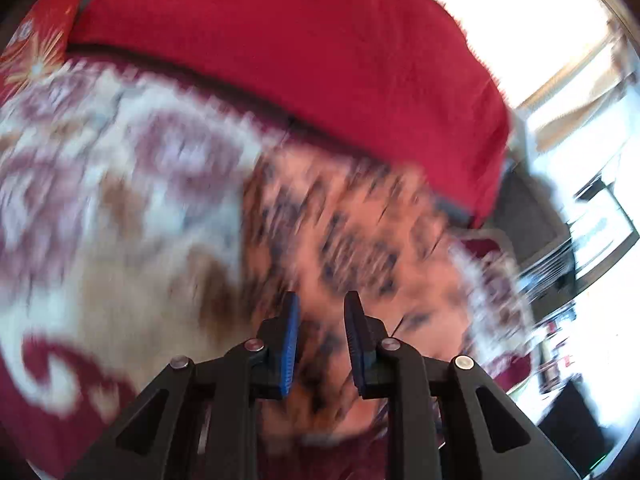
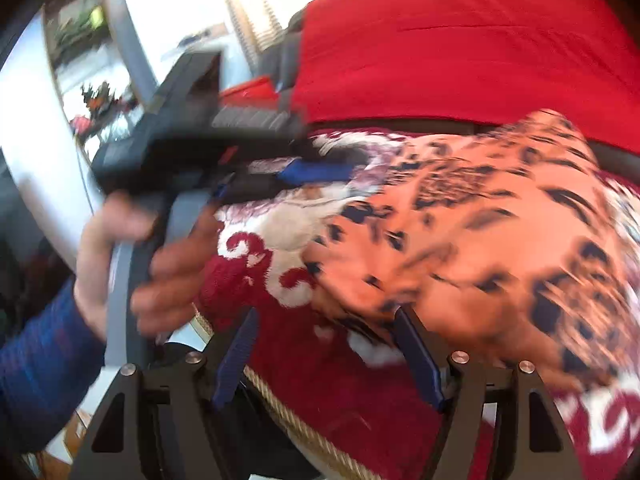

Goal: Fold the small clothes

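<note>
A small orange garment with dark leopard spots (image 1: 352,232) lies on a red and cream patterned blanket (image 1: 100,200). The view is blurred by motion. My left gripper (image 1: 322,300) hangs just above the garment's near part with its blue-padded jaws a little apart and nothing between them. In the right wrist view the garment (image 2: 500,220) fills the right side. My right gripper (image 2: 326,316) is open wide at the garment's near left edge, its right finger (image 2: 416,356) touching the cloth. The left gripper (image 2: 316,174) also shows there, held by a hand at the garment's far left.
A red cushion or sofa back (image 1: 300,32) runs behind the blanket (image 2: 340,400). The blanket's gold corded edge (image 2: 280,404) falls off at the near left. Bright windows (image 1: 540,12) and furniture stand beyond. A hand in a blue sleeve (image 2: 40,368) grips the left tool.
</note>
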A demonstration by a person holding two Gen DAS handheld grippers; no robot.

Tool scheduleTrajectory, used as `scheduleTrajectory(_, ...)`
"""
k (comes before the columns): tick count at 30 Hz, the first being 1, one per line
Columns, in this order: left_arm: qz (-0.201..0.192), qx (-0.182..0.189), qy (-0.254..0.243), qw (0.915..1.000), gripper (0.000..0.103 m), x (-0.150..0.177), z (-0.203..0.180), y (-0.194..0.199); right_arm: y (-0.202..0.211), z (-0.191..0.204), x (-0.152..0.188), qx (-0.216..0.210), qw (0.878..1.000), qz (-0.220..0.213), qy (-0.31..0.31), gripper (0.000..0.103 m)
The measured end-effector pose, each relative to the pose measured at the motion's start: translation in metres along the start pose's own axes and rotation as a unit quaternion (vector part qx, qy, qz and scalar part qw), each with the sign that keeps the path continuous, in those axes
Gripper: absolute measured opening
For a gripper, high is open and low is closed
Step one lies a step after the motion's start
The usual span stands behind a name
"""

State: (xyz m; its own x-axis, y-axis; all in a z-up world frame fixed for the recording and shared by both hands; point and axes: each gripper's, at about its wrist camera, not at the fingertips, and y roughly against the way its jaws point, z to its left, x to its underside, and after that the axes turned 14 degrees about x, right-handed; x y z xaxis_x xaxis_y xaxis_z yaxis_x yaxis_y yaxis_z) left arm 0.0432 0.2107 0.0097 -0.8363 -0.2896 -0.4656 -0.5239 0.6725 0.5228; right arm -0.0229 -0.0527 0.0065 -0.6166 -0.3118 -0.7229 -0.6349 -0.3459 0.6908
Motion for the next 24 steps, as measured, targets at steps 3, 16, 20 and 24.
scheduleTrajectory(3,0.006,-0.050,0.046,0.9977,0.029,0.022,0.028,-0.004,0.021,-0.024,0.008,0.006,1.000,0.004,-0.023,0.074)
scheduleTrajectory(16,-0.105,-0.024,-0.024,0.9939,0.045,0.013,-0.032,0.021,0.056,-0.175,-0.009,-0.047,0.962,0.027,-0.269,0.081)
scheduleTrajectory(20,-0.057,-0.074,-0.043,0.9947,0.045,0.018,-0.026,-0.024,0.001,-0.203,-0.026,-0.089,0.933,0.081,-0.340,0.082)
scheduleTrajectory(24,-0.051,-0.110,-0.090,0.9885,0.045,0.020,-0.036,-0.033,-0.032,-0.200,-0.043,-0.100,0.931,0.106,-0.335,0.082)
